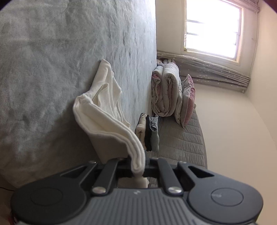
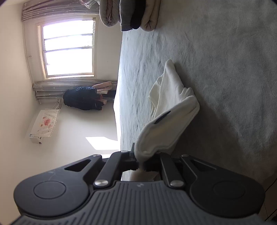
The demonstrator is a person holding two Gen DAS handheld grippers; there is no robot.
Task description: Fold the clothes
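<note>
Rolled quilts (image 1: 166, 90), pink pillow (image 1: 188, 100), bright window (image 1: 213, 29), curtains (image 1: 216, 72)

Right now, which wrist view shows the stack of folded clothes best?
The left wrist view: the stack of folded clothes shows whole, cream, black and grey pieces side by side, by the rolled quilt. The right wrist view crops the stack at the top edge.
</note>
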